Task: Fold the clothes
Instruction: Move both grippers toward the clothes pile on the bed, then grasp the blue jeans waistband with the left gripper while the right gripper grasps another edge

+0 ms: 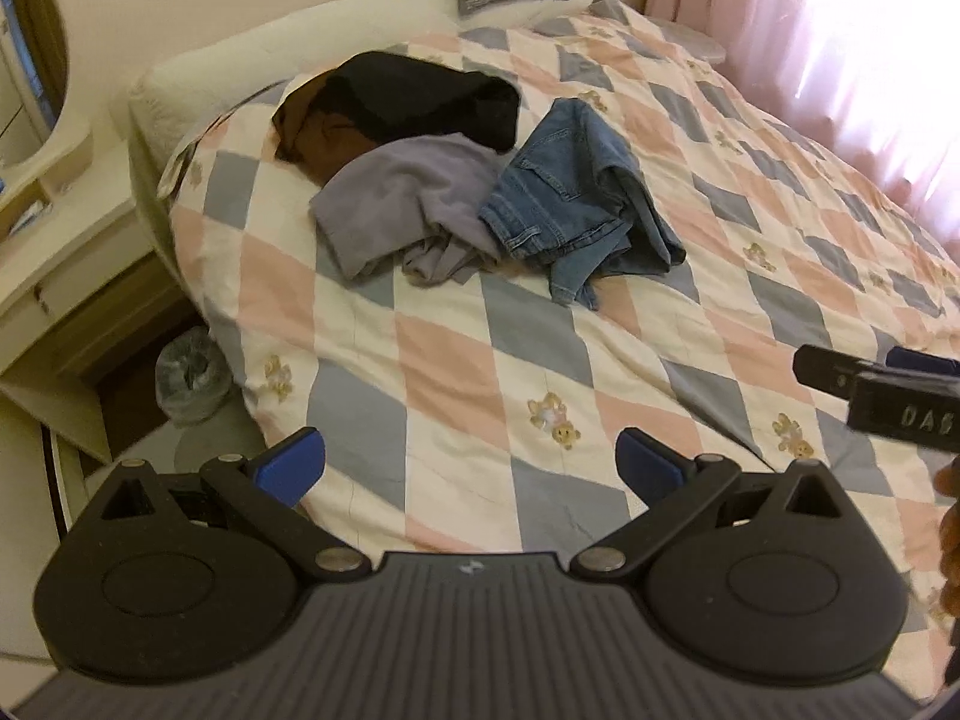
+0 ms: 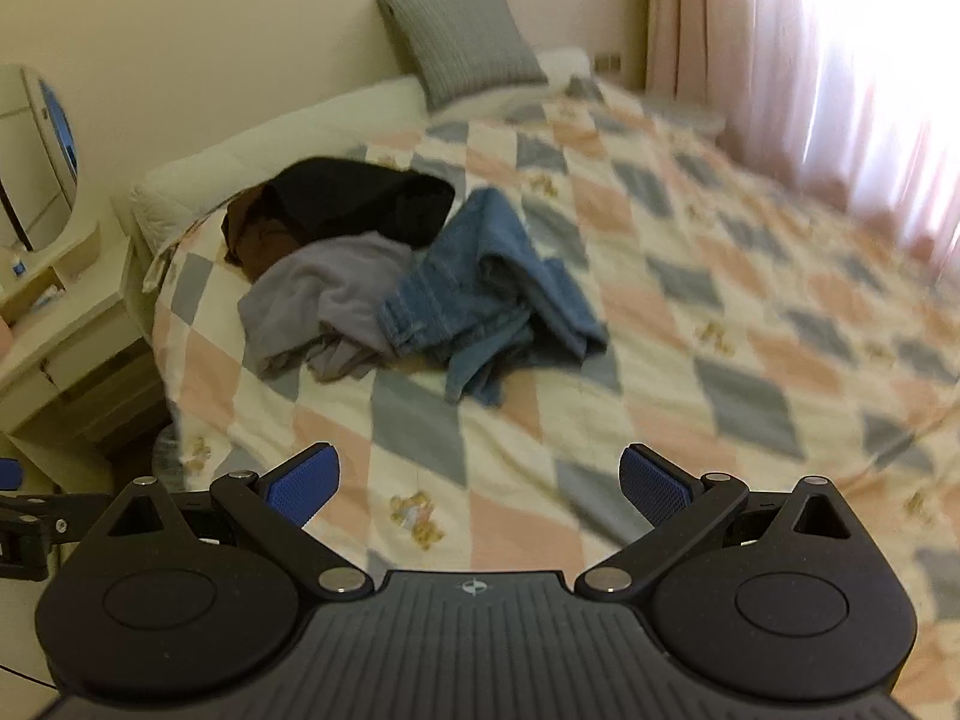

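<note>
A bed under a checked quilt (image 1: 456, 360) of pink, grey-blue and cream fills both views; everything else sits relative to it. A pink curtain (image 1: 840, 30) hangs along its far side, a grey cushion (image 2: 462, 42) leans at its head, and a cream dresser (image 1: 66, 264) stands off its near corner. Heaped on the quilt toward the head end lie the clothes, none folded yet: a black garment (image 1: 420, 96) over a brown one (image 1: 324, 144), a lilac-grey top (image 1: 402, 204) in front of them, and crumpled blue jeans (image 1: 576, 204) touching the top's edge. The left gripper (image 1: 471, 459) and the right gripper (image 2: 480, 477) both hover over bare quilt, well short of the heap, each with jaws wide apart and empty.

The likely trouble is the overlap: the jeans and top lie tangled at their edges, so a pinch there could catch both, or a fold of quilt, and drag the pile. The right wrist view is blurred, so a fast approach may misplace the grasp.
</note>
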`<action>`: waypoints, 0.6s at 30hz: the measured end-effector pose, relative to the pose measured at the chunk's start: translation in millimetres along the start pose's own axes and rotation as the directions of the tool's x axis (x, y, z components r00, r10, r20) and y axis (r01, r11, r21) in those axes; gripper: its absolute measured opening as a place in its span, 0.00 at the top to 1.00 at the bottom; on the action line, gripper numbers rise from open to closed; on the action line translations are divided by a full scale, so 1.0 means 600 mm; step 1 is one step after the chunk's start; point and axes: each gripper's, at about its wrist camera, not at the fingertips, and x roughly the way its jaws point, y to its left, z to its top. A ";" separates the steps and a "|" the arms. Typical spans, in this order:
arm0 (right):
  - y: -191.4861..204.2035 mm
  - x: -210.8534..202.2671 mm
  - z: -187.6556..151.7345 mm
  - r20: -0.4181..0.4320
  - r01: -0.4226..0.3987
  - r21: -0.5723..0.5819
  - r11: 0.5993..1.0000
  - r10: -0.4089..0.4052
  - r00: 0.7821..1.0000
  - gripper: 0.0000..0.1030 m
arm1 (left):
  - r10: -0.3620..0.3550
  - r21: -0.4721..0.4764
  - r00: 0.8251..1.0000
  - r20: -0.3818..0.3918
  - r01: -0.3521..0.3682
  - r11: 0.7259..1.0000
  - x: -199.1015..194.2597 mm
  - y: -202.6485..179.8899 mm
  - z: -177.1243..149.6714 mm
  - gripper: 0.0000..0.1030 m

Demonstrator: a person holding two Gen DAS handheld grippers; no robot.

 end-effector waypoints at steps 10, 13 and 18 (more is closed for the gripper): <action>-0.049 0.071 0.004 -0.068 0.037 0.186 0.982 -0.025 0.997 0.00 | -0.070 0.110 0.990 -0.119 0.084 0.990 0.125 -0.010 0.055 0.01; -0.048 0.097 0.013 -0.071 0.082 0.213 0.974 -0.068 0.995 0.00 | -0.078 0.164 0.991 -0.108 0.095 0.982 0.165 -0.012 0.078 0.01; -0.051 0.153 0.029 -0.027 0.092 0.285 0.954 -0.088 0.996 0.00 | -0.021 0.326 0.999 -0.044 0.034 0.945 0.241 -0.018 0.110 0.01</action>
